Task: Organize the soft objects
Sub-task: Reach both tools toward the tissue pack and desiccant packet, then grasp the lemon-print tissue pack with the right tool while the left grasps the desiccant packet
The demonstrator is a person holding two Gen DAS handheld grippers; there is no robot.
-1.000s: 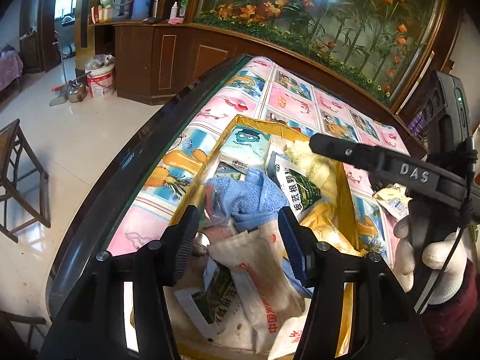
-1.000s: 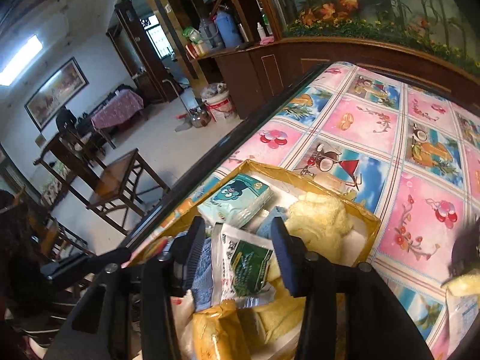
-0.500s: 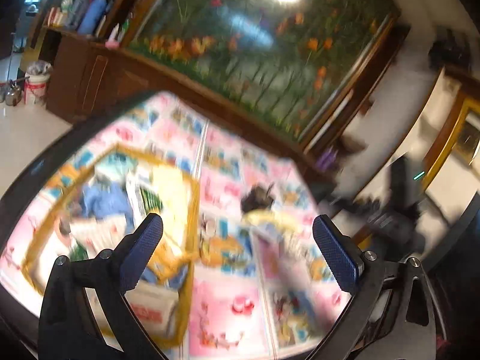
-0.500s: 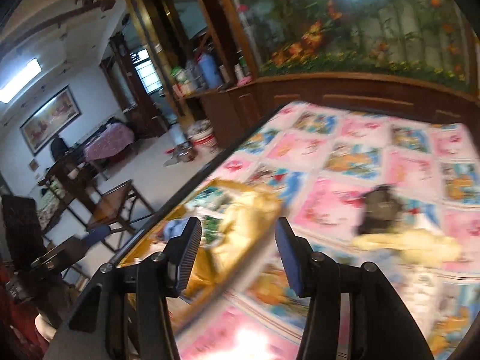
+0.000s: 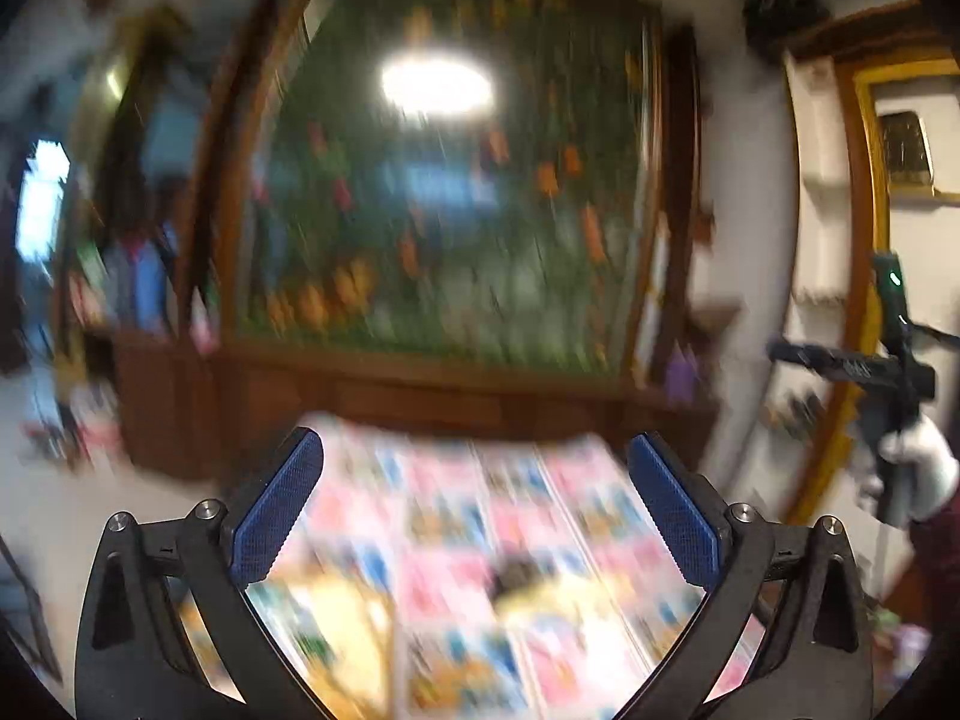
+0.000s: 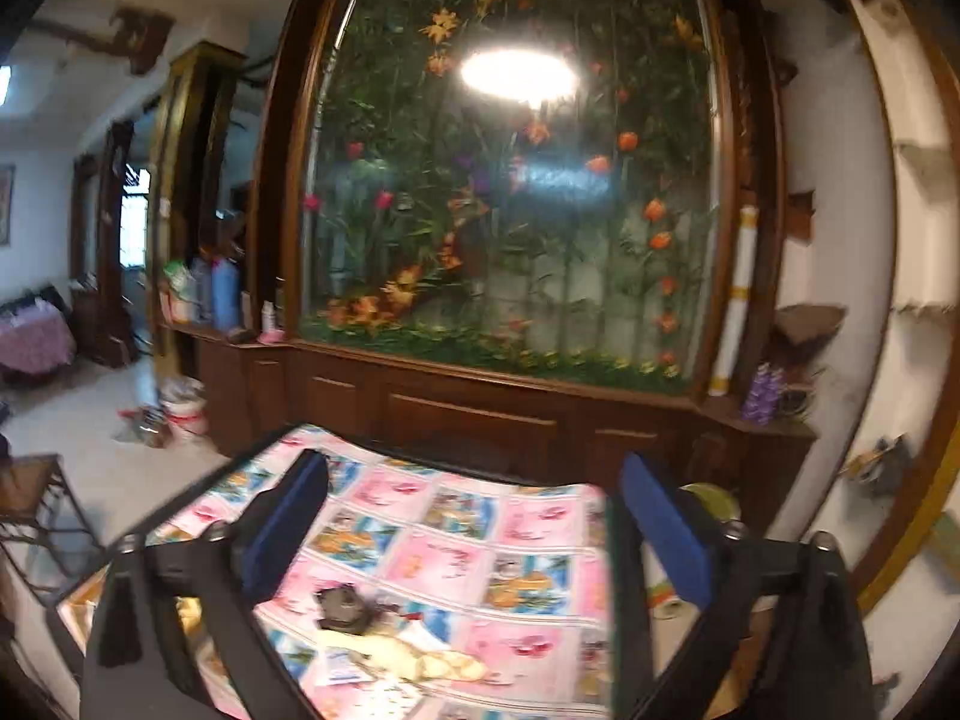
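I see a tall glass display case (image 6: 510, 180) filled with green stems and orange and red flowers, standing on a dark wooden cabinet (image 6: 480, 420) beyond the far edge of the table. A bright ceiling light is reflected in its glass.

Below it is the table (image 6: 456, 540), covered with a cloth of pink and blue cartoon squares and edged with a dark rim. Its far edge runs just in front of the cabinet.

My right gripper (image 6: 474, 534) is above the table and points toward the case. Its blue-padded jaws have just been opening and now stand wide apart with nothing between them.

My left gripper (image 5: 474, 510) is above the same cloth, in a heavily blurred view. Its jaws are spread wide too and grip nothing. At the right edge of that view, a white-gloved hand (image 5: 921, 474) grips the handle of the other tool.

At the table's near left corner lies the yellow-rimmed box (image 5: 336, 618) holding soft goods; it is too blurred for me to tell its contents.

Toward the near edge, in the middle of the cloth, a dark grey soft item (image 6: 342, 603) lies touching a pale yellow cloth (image 6: 420, 657), with a small white packet (image 6: 343, 667) just beside them.
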